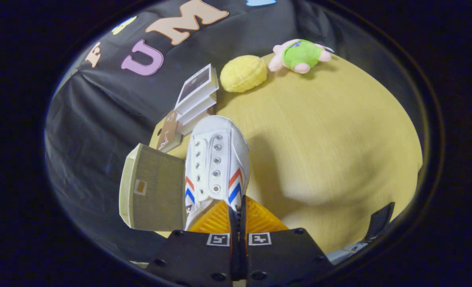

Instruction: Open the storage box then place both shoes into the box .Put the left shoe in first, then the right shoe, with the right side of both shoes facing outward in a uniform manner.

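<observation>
A white canvas shoe with red and blue chevrons on its sides and an orange insole hangs just ahead of my fingers, toe pointing away from me. My gripper is shut on the right rim of the shoe's opening, with the fingers pressed close together. Its shadow falls on the wooden table to the right, so the shoe looks lifted. The storage box, olive fabric with a cream edge and a small label, stands right beside the shoe on its left. Its inside is hidden.
A stack of white boxes and a brown card lie beyond the shoe by the booth wall. A yellow plush and a pink and green plush toy sit at the far edge of the table. A black strap shows at the right.
</observation>
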Available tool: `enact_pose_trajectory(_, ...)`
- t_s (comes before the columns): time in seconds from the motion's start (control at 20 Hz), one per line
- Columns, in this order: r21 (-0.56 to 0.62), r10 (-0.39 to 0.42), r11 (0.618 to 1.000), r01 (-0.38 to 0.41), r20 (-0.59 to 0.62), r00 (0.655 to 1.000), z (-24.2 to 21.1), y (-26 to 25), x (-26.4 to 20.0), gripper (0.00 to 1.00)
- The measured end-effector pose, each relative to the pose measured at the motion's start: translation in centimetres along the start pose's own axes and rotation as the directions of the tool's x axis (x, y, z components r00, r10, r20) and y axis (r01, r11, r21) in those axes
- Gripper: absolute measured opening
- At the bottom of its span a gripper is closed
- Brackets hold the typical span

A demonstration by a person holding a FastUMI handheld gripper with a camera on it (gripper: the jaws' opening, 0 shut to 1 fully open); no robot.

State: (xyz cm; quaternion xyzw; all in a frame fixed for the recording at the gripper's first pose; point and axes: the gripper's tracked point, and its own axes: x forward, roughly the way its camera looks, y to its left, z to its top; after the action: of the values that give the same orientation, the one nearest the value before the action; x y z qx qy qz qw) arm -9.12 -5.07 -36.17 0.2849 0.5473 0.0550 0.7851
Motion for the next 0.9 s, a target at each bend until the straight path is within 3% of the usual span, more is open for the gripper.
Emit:
enact_pose_trajectory(0.25, 0.02, -0.023, 1.0, 0.023, 0.03, 0.999, 0.0, 0.17, 0.15, 0.03)
enact_pose_trajectory(0.9, 0.001, 0.022, 1.0, -0.022, 0.03, 0.999, 0.01, 0.34, 0.32, 0.03)
